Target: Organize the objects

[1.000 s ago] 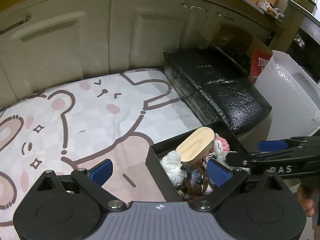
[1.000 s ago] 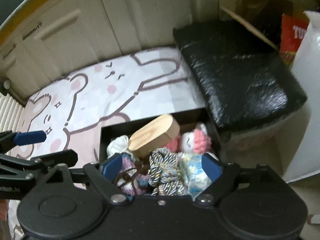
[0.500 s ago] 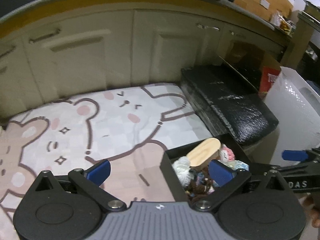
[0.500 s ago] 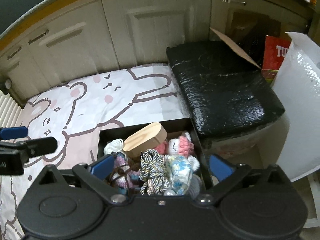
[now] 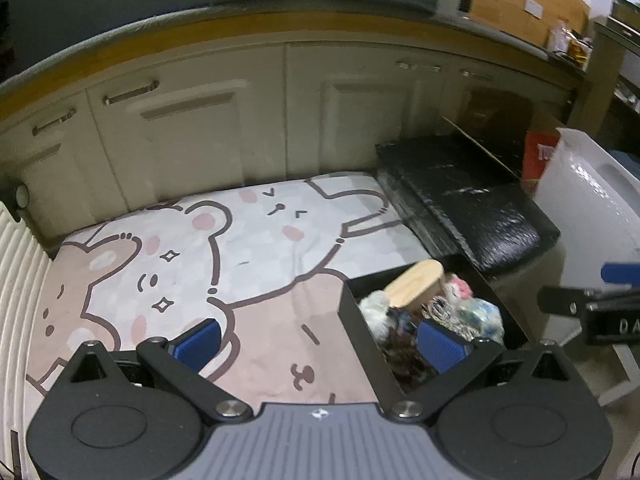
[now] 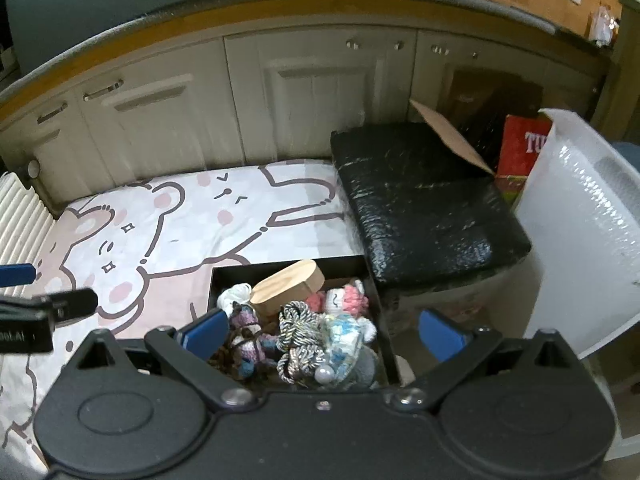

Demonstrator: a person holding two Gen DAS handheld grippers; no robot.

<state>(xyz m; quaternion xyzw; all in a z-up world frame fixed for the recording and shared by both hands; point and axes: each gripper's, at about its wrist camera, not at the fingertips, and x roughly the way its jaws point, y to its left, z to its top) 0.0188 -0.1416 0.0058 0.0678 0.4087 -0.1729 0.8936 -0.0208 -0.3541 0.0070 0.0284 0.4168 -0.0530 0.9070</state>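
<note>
A black open box [image 6: 370, 280] stands on the floor mat, filled with small things: a wooden oval block [image 6: 288, 286], a white yarn ball [image 6: 234, 294], a pink and white crochet toy [image 6: 346, 298], a black-and-white cord [image 6: 300, 326] and a blue patterned pouch [image 6: 344, 332]. The box also shows in the left wrist view [image 5: 356, 316] with the wooden block [image 5: 416, 282]. My right gripper [image 6: 322, 330] is open and empty, above the box's near side. My left gripper [image 5: 320, 344] is open and empty, above the box's left wall and the mat.
A cartoon bear mat [image 5: 200, 256] covers the floor in front of cream cabinets [image 5: 192, 136]. A black wrapped cushion-like block [image 6: 424, 204] lies right of the mat. A white bubble-wrapped item [image 6: 588, 220], a red box [image 6: 522, 148] and a ribbed white panel [image 5: 20, 280] border the area.
Both grippers have risen and pulled back from the box, so it looks smaller and more of the cabinets and counter shows. Both stay open and empty.
</note>
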